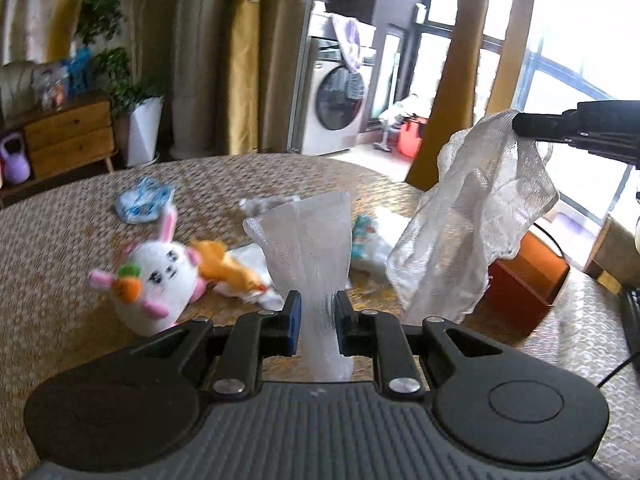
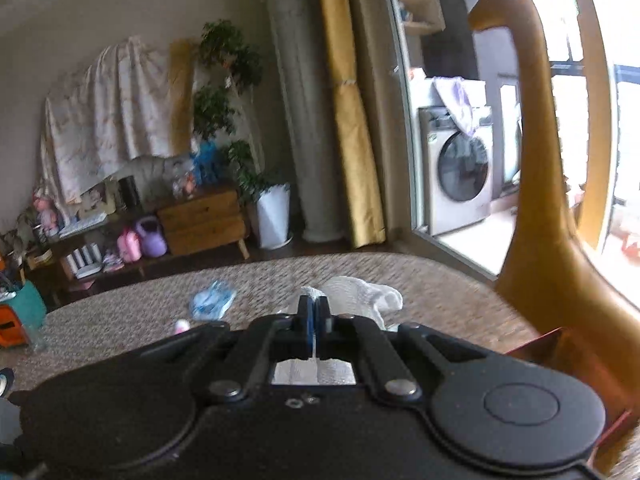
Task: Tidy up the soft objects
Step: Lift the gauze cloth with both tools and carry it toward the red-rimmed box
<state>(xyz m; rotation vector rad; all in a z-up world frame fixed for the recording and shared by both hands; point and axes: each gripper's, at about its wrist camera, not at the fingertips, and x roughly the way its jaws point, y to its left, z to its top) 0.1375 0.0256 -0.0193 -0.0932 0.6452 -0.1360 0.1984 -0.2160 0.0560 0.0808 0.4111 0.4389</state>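
Left hand-held gripper pinches sheer, crinkled white mesh.

A sheer white mesh bag hangs lifted above the woven table, pinched at two ends. Lying on the table are a white plush rabbit on its side, an orange cloth and a blue-and-white cloth.
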